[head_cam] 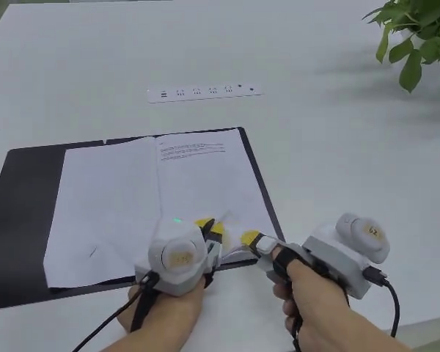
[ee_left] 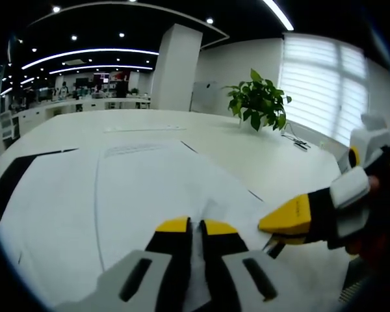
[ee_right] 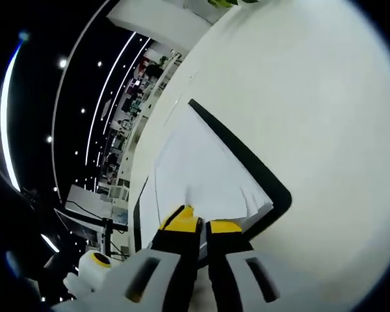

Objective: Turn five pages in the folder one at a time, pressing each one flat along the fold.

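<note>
black open folder [head_cam: 22, 220]: our left hand-held gripper [head_cam: 209, 227] pinches its white page [head_cam: 205, 183] at 6 o'clock; right hand-held gripper [head_cam: 251, 238] clenched empty.

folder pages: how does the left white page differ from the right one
The right white page carries printed lines near its top; the left white page looks almost blank. The left page leaves a wide strip of the black folder cover bare beside it; the right page nearly reaches the cover's edge. Both meet at the fold.

Left gripper [ee_left: 195, 227]: yellow-tipped jaws pinched on white paper page [ee_left: 136, 188] of open black folder [ee_left: 10, 179]. Right gripper [ee_left: 289, 221] just beside, right. Green leafy plant [ee_left: 260, 104] ahead.
</note>
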A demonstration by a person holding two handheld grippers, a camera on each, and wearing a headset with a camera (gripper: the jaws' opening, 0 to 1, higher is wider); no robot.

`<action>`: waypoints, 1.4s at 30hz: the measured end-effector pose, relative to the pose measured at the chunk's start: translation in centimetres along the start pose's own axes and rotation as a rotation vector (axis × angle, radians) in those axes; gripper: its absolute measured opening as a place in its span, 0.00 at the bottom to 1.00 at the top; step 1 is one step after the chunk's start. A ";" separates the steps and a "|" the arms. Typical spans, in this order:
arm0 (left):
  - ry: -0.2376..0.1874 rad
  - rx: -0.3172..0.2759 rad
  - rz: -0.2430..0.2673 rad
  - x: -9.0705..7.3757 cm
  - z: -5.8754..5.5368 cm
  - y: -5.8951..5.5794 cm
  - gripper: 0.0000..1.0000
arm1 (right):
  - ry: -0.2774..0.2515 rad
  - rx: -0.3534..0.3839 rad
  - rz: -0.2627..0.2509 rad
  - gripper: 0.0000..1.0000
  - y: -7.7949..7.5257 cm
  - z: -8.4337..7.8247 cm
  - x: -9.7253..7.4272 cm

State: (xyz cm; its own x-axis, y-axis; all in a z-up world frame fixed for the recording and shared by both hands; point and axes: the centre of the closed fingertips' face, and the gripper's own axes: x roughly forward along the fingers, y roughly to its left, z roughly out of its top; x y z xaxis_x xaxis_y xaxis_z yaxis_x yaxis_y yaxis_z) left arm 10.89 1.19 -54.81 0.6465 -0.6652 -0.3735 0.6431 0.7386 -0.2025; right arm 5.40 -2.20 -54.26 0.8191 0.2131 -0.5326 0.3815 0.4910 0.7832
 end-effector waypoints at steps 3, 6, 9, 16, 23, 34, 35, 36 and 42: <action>0.005 -0.007 -0.002 0.0 0.1 0.0 0.06 | -0.012 0.024 -0.002 0.00 0.0 0.0 0.0; 0.013 -0.075 -0.013 -0.1 0.2 -0.1 0.06 | -0.034 0.033 0.007 0.00 0.2 0.1 -0.4; 0.035 -0.107 -0.064 -0.4 0.4 -0.7 0.15 | -0.047 0.032 0.021 0.00 0.6 0.3 -0.8; -0.002 -0.075 -0.102 -3.2 3.0 0.1 0.34 | -0.093 -0.022 0.083 0.00 3.1 0.7 -2.0; -0.053 -0.029 -0.087 -6.7 5.7 2.4 0.39 | -0.126 -0.159 0.163 0.00 7.2 0.4 -3.0; -0.088 0.024 -0.009 -12.3 7.1 7.7 0.42 | -0.147 -0.458 0.259 0.00 13.1 -2.1 -3.0; -0.094 0.021 -0.002 -12.9 7.3 8.2 0.42 | -0.139 -0.504 0.264 0.00 13.7 -2.7 -2.8; -0.093 0.020 0.007 -13.2 7.3 8.7 0.42 | -0.137 -0.530 0.266 0.00 14.1 -3.0 -2.7; -0.101 0.025 0.057 -15.7 7.3 11.5 0.42 | -0.114 -0.836 0.250 0.00 16.6 -5.6 -1.3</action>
State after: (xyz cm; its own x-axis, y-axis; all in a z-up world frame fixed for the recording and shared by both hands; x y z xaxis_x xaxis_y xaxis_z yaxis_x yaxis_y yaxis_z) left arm 11.11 19.33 -44.62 0.7198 -0.6304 -0.2907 0.6129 0.7737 -0.1604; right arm 8.28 10.40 -42.39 0.8918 0.3330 -0.3064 -0.2163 0.9085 0.3575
